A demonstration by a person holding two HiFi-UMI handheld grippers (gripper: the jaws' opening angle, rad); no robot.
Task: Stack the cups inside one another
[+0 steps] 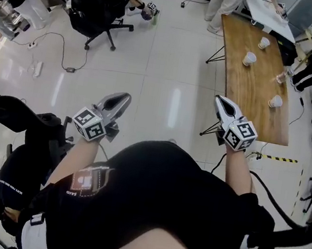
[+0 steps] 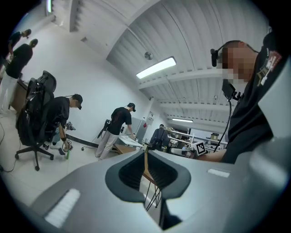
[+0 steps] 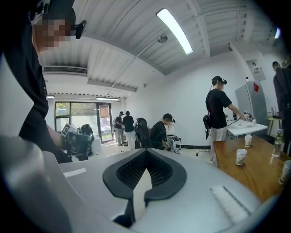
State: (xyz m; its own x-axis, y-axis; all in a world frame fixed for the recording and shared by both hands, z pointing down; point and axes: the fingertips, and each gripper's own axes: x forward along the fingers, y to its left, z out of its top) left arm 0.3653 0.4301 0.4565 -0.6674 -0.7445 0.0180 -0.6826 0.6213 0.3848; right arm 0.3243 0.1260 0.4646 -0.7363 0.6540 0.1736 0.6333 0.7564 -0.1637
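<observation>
The right gripper [image 3: 145, 151] holds its fingers [image 3: 125, 172] closed tip to tip, pointing out into a room. To the right lies a wooden worktop [image 3: 245, 179]. A white paper cup [image 3: 241, 156] stands near its left edge, a second cup [image 3: 248, 140] farther off, and a clear bottle [image 3: 278, 144] further right. Past the far end, a standing person [image 3: 218, 109] in black reaches over a white table [image 3: 245, 129]. A seated person [image 3: 160, 133] is at far centre.

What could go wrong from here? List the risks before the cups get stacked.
1. The left gripper and right gripper are both shut and empty. Reaching in like that could knock a light cup over.
2. The cup near the far edge of the table might get pushed off.
3. The clear bottle stands among the cups and could tip if bumped.
</observation>
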